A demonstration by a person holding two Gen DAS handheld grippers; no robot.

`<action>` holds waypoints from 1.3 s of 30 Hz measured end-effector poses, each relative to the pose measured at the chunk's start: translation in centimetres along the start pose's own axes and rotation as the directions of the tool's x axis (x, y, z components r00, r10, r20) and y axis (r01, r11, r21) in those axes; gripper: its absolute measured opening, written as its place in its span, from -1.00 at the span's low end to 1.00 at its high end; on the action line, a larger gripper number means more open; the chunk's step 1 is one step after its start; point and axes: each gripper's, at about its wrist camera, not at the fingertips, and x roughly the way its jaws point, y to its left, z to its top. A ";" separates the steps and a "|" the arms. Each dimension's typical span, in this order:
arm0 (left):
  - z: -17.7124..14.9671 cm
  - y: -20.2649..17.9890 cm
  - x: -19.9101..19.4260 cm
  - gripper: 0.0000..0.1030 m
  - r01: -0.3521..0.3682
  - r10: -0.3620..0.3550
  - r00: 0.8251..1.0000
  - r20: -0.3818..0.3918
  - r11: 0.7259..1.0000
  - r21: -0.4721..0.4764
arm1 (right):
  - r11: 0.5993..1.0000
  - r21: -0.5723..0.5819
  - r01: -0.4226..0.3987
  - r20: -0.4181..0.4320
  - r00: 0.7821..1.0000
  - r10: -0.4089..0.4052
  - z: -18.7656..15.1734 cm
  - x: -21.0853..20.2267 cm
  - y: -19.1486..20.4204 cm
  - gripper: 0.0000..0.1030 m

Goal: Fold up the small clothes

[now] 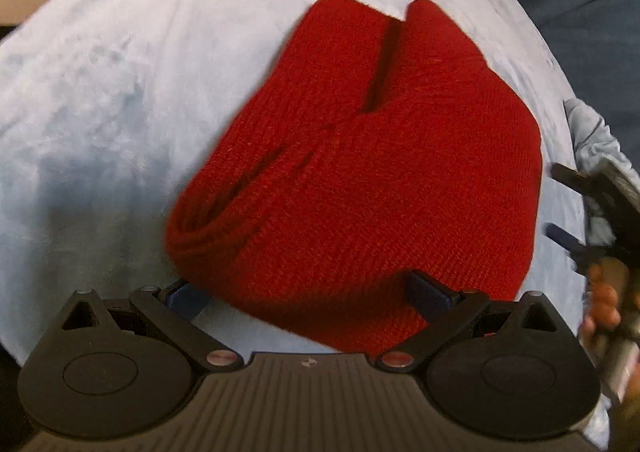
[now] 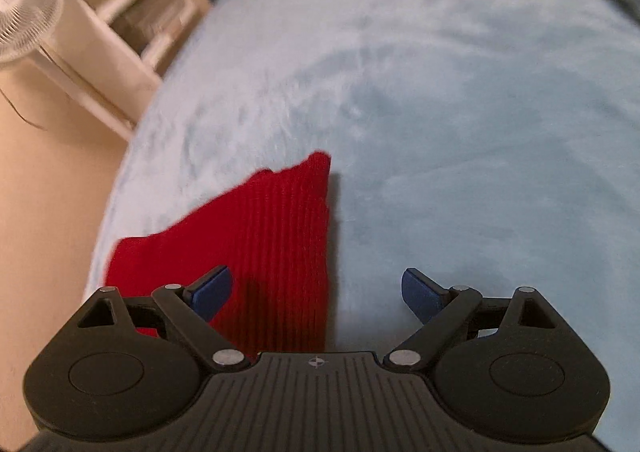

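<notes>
My left gripper point(image 1: 308, 294) hangs low over a folded red knitted garment point(image 1: 360, 171) that lies on a pale blue plush blanket point(image 1: 120, 91). Its two blue-padded fingers point(image 1: 426, 292) are spread wide, one at each side of the garment's near edge; the near fold bulges up between them and covers part of each pad, so I cannot tell whether the pads touch the wool or only sit beside it. The garment is bunched in thick layers, with a dark slit running down its upper half and a rolled fold at its left side.

At the right edge of the left wrist view my right gripper point(image 1: 592, 219) shows blurred, held by my right hand point(image 1: 604, 304), beside the garment's right border.

From the right wrist view, my right gripper point(image 2: 318, 292) is also spread wide and holds nothing. Its left finger point(image 2: 212, 290) is over the red ribbed cloth point(image 2: 280, 244); its right one is over bare blanket point(image 2: 460, 131). The garment's straight edge runs down between the two fingers.

Beyond the blanket's left border stand a white round fan point(image 2: 24, 7) and a white open shelf unit point(image 2: 120, 23) on a light wooden floor point(image 2: 48, 211).
</notes>
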 end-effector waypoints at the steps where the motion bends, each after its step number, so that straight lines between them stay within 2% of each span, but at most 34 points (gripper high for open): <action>1: 0.3 0.5 0.5 1.00 0.011 -0.011 1.000 -0.011 1.000 -0.021 | 1.000 0.003 0.006 -0.027 1.000 -0.006 0.4 1.5 0.1 0.81; 3: 0.7 1.5 0.9 1.00 0.036 -0.037 0.999 -0.013 0.997 -0.061 | 0.999 0.031 -0.009 -0.032 0.999 0.010 1.2 3.5 -0.1 0.86; 6: 0.9 2.2 0.5 1.00 0.050 -0.048 0.998 0.028 0.995 -0.090 | 0.998 0.055 -0.037 -0.073 0.997 0.041 2.1 5.6 -0.1 0.91; 8: 1.0 3.0 0.3 1.00 0.066 -0.059 0.996 0.060 0.991 -0.121 | 0.997 0.052 -0.057 -0.104 0.993 0.062 2.7 6.4 -0.1 0.91; 11: 1.4 3.8 0.5 0.99 0.094 -0.085 0.994 0.065 0.984 -0.154 | 0.996 0.039 -0.080 -0.145 0.986 0.085 3.6 7.5 0.1 0.90; 12: 1.5 3.5 0.3 0.98 0.093 -0.085 0.995 0.061 0.984 -0.149 | 0.996 0.035 -0.087 -0.169 0.981 0.092 3.9 7.8 0.3 0.71; 13: 1.6 3.3 0.2 0.85 0.082 -0.074 0.995 0.064 0.987 -0.138 | 0.993 0.033 -0.114 -0.189 0.975 0.118 4.2 7.9 0.5 0.48; 14: 1.7 3.4 -0.1 0.66 0.070 -0.060 0.996 0.072 0.989 -0.133 | 0.988 0.040 -0.148 -0.198 0.968 0.153 4.5 8.1 0.5 0.03; 15: 1.8 3.5 -0.3 0.57 0.061 -0.050 0.995 0.082 0.989 -0.132 | 0.988 0.039 -0.147 -0.210 0.966 0.152 4.7 8.1 0.8 -0.12; 17: 2.0 4.3 -1.1 0.28 0.074 -0.063 0.995 0.077 0.986 -0.147 | 0.992 -0.022 -0.123 -0.212 0.970 0.116 4.5 7.7 1.8 -0.29; 19: 2.3 4.4 -1.7 0.12 0.082 -0.074 0.995 0.072 0.988 -0.127 | 0.991 -0.044 -0.124 -0.200 0.973 0.113 4.1 7.1 1.7 -0.37; 21: 3.2 4.2 -2.5 -0.02 0.082 -0.076 0.994 0.080 0.994 -0.069 | 0.991 -0.039 -0.130 -0.164 0.979 0.121 3.3 6.0 0.8 -0.43; 24: 6.0 2.7 -3.1 -0.12 0.056 -0.065 0.992 0.106 0.994 0.089 | 0.995 0.006 -0.102 -0.091 0.991 0.102 0.9 3.3 -1.1 -0.45; 26: 9.8 0.6 -2.3 -0.13 0.032 -0.054 0.993 0.101 0.977 0.212 | 0.988 0.129 -0.080 -0.032 0.996 0.085 -2.1 1.0 -3.5 -0.46; 27: 12.1 -1.0 -1.4 -0.13 0.026 -0.053 0.995 0.088 0.960 0.280 | 0.975 0.210 -0.077 -0.008 0.997 0.081 -3.8 -0.1 -4.7 -0.46; 28: 14.4 -3.1 -0.2 -0.14 0.019 -0.047 0.997 0.068 0.930 0.368 | 0.950 0.300 -0.084 0.019 0.996 0.082 -5.9 -1.4 -5.8 -0.47; 30: 17.8 -8.1 2.5 -0.14 0.007 -0.029 0.999 0.036 0.863 0.505 | 0.850 0.513 -0.120 0.089 0.992 0.087 -11.9 -4.3 -7.3 -0.48; 32: 19.1 -12.7 4.8 -0.10 -0.015 0.013 1.000 0.008 0.776 0.631 | 0.711 0.677 -0.190 0.180 0.980 0.090 -18.1 -6.2 -6.9 -0.48; 33: 19.4 -14.6 5.7 -0.06 -0.023 0.029 1.000 0.003 0.741 0.671 | 0.654 0.726 -0.213 0.216 0.973 0.077 -21.1 -6.7 -6.0 -0.39; 34: 19.3 -15.5 6.2 0.03 -0.042 0.048 0.999 0.010 0.722 0.691 | 0.623 0.750 -0.221 0.230 0.971 0.067 -22.9 -6.8 -5.1 -0.30; 35: 19.0 -15.9 6.3 0.17 -0.074 0.077 0.997 0.028 0.712 0.699 | 0.608 0.763 -0.220 0.237 0.970 0.054 -23.5 -6.8 -4.8 -0.02; 36: 19.3 -16.0 6.3 0.26 -0.109 0.100 0.994 0.054 0.710 0.695 | 0.603 0.772 -0.202 0.230 0.973 0.032 -23.4 -6.7 -4.9 0.18; 38: 19.3 -14.3 5.2 0.50 -0.145 0.097 0.989 0.108 0.722 0.676 | 0.621 0.767 -0.161 0.197 0.980 0.011 -21.6 -6.9 -5.9 0.22; 39: 19.5 -13.0 4.3 0.56 -0.171 0.098 0.984 0.148 0.739 0.651 | 0.638 0.757 -0.143 0.186 0.983 0.000 -20.9 -7.2 -6.4 0.29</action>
